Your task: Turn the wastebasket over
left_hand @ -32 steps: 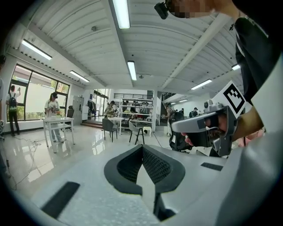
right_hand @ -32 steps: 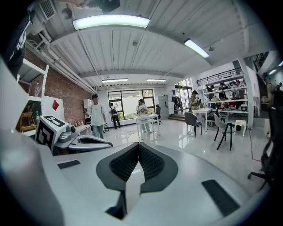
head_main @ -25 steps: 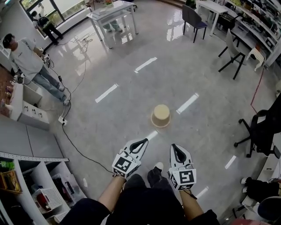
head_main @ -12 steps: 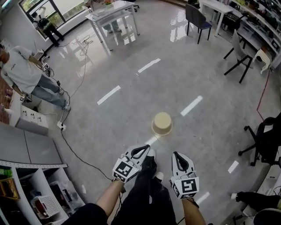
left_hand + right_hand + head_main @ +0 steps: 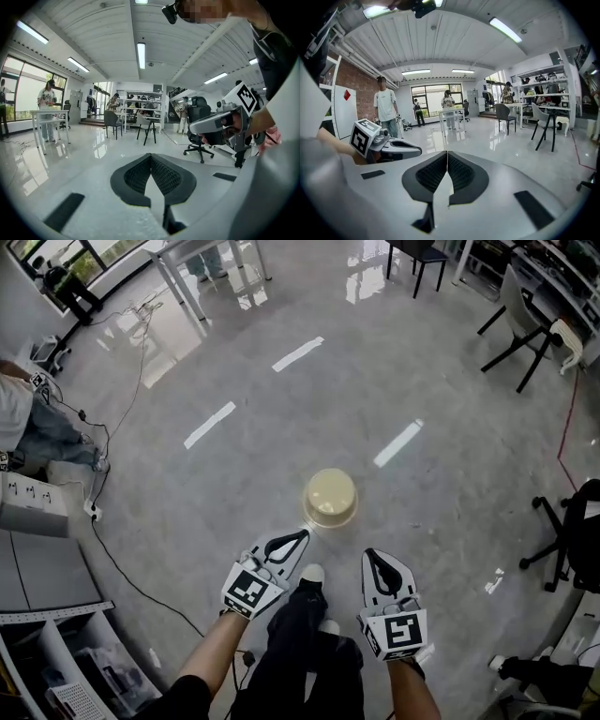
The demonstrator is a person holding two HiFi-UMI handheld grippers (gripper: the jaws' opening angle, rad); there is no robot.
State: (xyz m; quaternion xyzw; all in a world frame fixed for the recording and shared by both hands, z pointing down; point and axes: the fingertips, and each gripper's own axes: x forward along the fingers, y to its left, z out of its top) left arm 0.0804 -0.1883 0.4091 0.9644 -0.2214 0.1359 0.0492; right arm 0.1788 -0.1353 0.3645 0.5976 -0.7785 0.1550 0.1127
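Observation:
A beige wastebasket (image 5: 330, 497) stands upside down on the glossy grey floor, bottom up, in the head view's middle. My left gripper (image 5: 302, 535) is shut with nothing in it, its tip just short of the basket's near left rim. My right gripper (image 5: 373, 557) is also shut and empty, a little nearer me and to the basket's right. In the left gripper view the closed jaws (image 5: 151, 157) point across the room, with the right gripper (image 5: 220, 124) at the right. The right gripper view shows its closed jaws (image 5: 447, 153) and the left gripper (image 5: 389, 147). The basket is hidden in both gripper views.
My legs and shoes (image 5: 312, 575) are between the grippers. A cable (image 5: 131, 582) runs over the floor at the left toward shelving (image 5: 56, 652). An office chair (image 5: 572, 540) stands at the right. Tables (image 5: 202, 263), chairs (image 5: 525, 315) and a person (image 5: 28, 427) are farther off.
Both grippers have dropped toward the floor and come closer to the wastebasket, still shut. The head view has tipped down, so the basket looks larger and nearer.

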